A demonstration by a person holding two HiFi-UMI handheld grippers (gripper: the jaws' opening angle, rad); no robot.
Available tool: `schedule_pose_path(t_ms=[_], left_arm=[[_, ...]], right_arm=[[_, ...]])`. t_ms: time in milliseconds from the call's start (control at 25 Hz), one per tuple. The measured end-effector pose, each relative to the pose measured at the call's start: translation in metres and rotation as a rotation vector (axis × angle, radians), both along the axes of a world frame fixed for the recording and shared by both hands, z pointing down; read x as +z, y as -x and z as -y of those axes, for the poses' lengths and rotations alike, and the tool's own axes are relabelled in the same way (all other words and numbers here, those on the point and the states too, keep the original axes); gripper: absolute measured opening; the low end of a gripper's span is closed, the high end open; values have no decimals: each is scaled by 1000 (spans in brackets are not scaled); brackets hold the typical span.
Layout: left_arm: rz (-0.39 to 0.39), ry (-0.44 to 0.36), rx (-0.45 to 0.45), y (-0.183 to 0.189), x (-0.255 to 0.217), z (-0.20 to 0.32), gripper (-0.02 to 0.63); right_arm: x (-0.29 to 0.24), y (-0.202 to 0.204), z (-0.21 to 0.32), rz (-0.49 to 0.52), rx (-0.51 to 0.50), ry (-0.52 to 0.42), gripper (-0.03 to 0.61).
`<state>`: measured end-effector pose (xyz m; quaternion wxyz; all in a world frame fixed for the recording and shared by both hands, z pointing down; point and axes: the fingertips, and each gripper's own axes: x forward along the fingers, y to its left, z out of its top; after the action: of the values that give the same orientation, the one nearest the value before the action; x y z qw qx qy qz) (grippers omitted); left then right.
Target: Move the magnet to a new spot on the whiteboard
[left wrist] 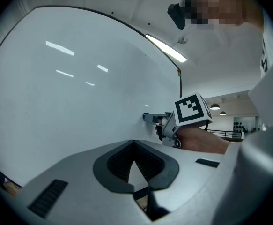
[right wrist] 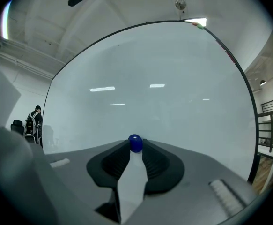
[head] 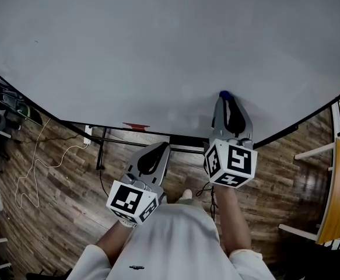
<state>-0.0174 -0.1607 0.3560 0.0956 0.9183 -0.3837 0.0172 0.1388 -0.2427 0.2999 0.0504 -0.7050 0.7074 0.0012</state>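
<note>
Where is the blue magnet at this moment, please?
In the head view, the blue magnet sits on the whiteboard near its lower edge, right of centre, pinched between the tips of the right tool.

— Glossy deep-blue magnet point(right wrist: 135, 143) on a plain pale-grey whiteboard point(head: 158, 51).
— Black-and-white square markers on the grey right gripper point(head: 225, 100), and brown wood-grain floor point(head: 59, 179) underneath.
</note>
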Motion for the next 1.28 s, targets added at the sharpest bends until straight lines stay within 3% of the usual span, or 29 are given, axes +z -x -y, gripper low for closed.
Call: schedule_pose_path(t_ms=[360, 1280], left_arm=[[2, -10, 0, -1, -4, -8, 6], [1, -5, -6, -3, -2, -6, 6]], right_arm=[[-6, 5, -4, -37, -2, -17, 84], [-9, -3, -40, 51, -85, -82, 63]])
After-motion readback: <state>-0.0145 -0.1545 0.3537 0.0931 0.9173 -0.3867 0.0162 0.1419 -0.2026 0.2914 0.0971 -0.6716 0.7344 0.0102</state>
